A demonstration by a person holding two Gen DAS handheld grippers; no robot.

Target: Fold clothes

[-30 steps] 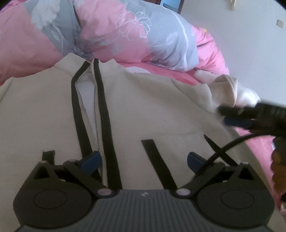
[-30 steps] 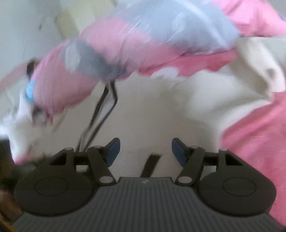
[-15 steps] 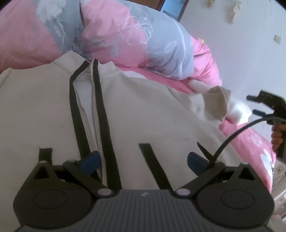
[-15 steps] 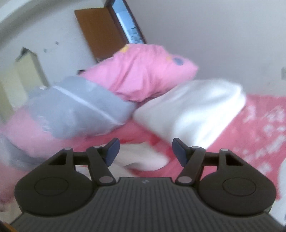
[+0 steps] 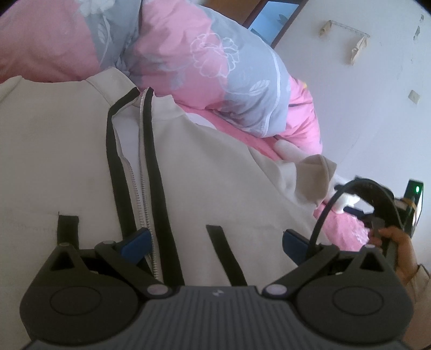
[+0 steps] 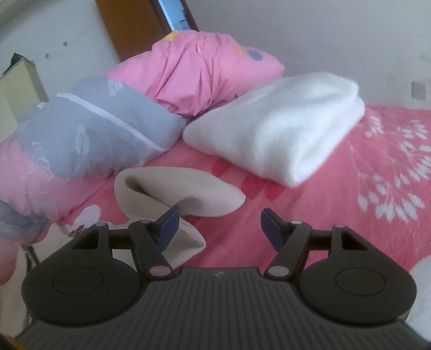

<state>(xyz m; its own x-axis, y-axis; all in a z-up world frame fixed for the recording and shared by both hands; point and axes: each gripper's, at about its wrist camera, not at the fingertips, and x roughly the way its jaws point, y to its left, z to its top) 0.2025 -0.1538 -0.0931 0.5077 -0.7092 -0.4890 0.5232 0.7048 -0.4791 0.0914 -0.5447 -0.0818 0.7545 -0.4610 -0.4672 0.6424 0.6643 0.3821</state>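
Jacket [image 5: 221, 172], one, apparently unfolded; one white blanket [image 6: 280, 129]; both hand-held grippers [image 5: 215, 239] [image 6: 218, 226] wide, empty.

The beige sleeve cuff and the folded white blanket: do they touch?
Apart. The right wrist view shows pink bedsheet between the sleeve cuff and the white blanket.

White walls [image 6: 296, 32], brown wooden door [image 6: 126, 24], pink bedspread [image 6: 336, 215], daylight.

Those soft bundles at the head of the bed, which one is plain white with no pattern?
The folded white blanket, rightmost on the pink sheet. The pink pillow behind it is printed, and the grey-and-pink quilt to the left carries leaf patterns.
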